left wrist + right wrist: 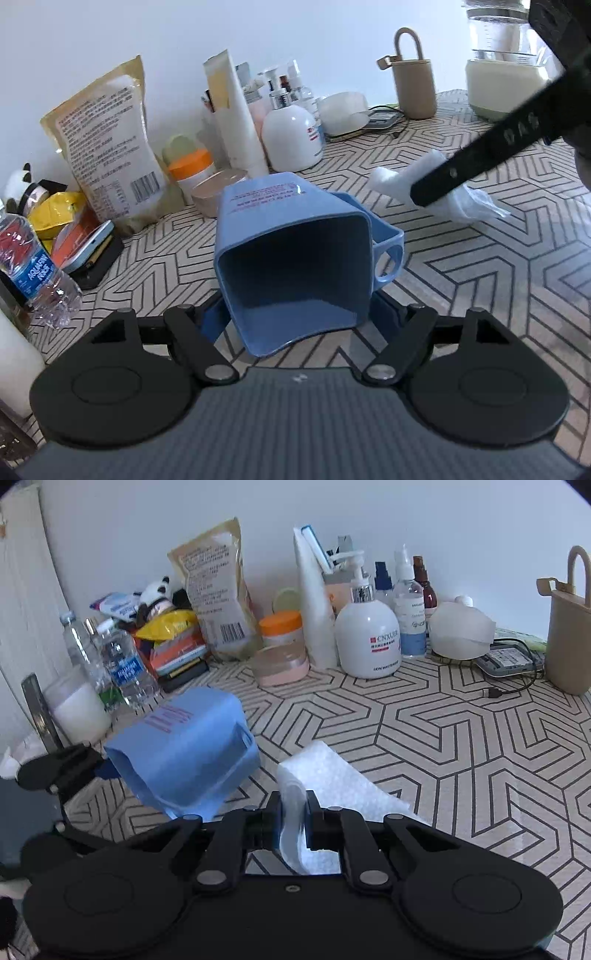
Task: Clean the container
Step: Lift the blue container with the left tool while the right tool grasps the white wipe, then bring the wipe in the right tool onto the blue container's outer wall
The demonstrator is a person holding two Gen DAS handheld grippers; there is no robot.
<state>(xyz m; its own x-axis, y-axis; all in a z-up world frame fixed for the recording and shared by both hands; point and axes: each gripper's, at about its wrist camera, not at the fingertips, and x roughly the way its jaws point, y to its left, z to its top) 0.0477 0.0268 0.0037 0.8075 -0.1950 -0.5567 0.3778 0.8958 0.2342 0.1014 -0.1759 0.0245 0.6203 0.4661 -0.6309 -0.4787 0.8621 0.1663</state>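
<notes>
Container (291,254), the blue handled one, lies tipped on its side above the patterned tabletop (498,280), mouth toward your left gripper (295,314), whose fingers sit on either side of its rim and seem to grip it, though the contact is mostly hidden. Your right gripper (293,827) is clenched on a white wipe (332,779), held just beside the container and outside it. Its inside looks plain blue with no dirt you could make out, so whether wiping lies ahead or is over cannot be told
</notes>
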